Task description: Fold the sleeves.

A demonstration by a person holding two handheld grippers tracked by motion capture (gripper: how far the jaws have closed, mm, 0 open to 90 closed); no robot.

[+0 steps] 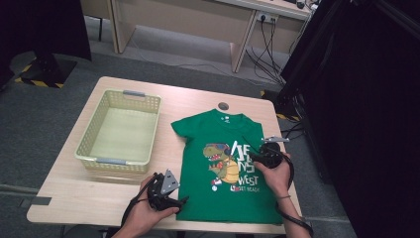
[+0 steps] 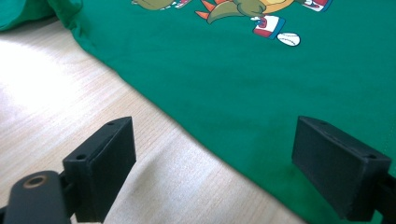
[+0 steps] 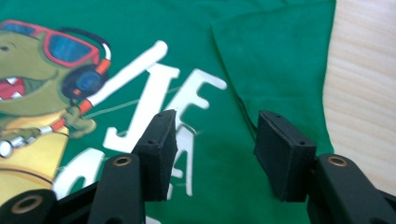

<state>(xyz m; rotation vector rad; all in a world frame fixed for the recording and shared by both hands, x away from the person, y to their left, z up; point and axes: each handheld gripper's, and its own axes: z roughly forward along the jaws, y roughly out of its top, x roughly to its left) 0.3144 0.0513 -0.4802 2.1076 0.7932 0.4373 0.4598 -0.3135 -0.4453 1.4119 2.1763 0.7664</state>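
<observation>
A grey carpeted floor [image 1: 59, 114] surrounds a light wooden tabletop [image 1: 74, 196], with pale desks [image 1: 198, 25] and trailing cables [image 1: 267, 54] behind it and a dark curtain [image 1: 366, 99] at the right. On the tabletop a green T-shirt [image 1: 223, 198] lies flat, printed side up, neck towards the far edge, its dinosaur print [image 1: 223, 161] and white lettering [image 1: 242, 158] facing the person. To the left of the shirt, well apart from it, stands a pale yellow-green basket [image 1: 89, 136]. The left hand-held gripper [image 1: 171, 198] rests low at the shirt's lower left corner; in the left gripper view its jaws stand wide apart and released, one over bare wood and the other over the green cloth, with the shirt's hem [image 2: 187, 128] running slantwise between them. The right hand-held gripper [image 1: 260, 151] sits over the shirt's right side, beside the lettering; in the right gripper view its jaws are partly open and released, hovering over the cloth near the sleeve seam [image 3: 238, 93], with nothing pinched between the pads.
</observation>
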